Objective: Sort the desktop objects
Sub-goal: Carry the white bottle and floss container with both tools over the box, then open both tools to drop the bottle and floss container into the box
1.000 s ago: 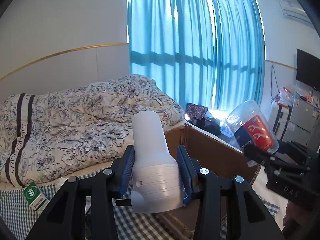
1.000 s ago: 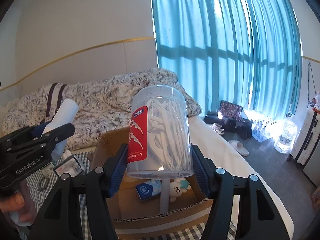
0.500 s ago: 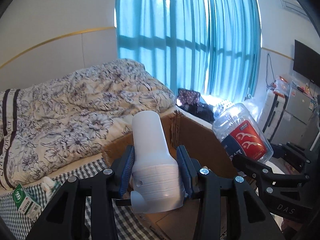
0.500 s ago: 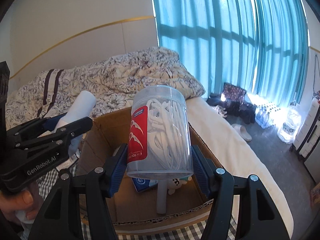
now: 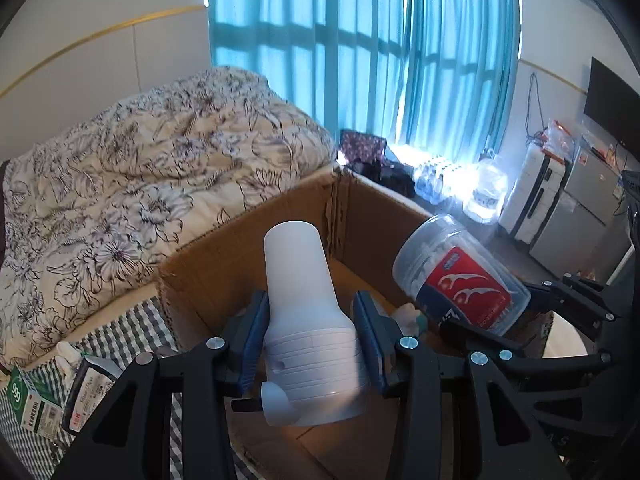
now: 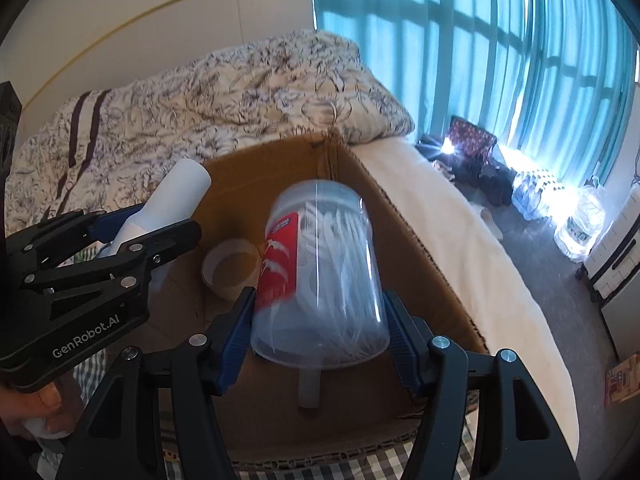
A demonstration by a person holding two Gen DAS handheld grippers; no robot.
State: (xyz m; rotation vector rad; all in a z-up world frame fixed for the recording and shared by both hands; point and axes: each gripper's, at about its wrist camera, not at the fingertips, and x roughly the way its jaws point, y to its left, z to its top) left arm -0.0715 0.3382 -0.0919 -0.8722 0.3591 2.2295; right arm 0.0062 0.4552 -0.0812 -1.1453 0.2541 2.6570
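Left gripper [image 5: 311, 334] clamps a white bottle [image 5: 308, 320], right gripper [image 6: 318, 326] clamps a clear floss jar [image 6: 320, 276]; both hang over the open box [image 6: 420, 240], tape roll [image 6: 231, 267] inside at left.

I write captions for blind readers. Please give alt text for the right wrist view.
The right gripper holds a clear jar of white floss picks above an open cardboard box containing a tape roll. At left, the left gripper holds a white bottle; a quilted bed lies behind.
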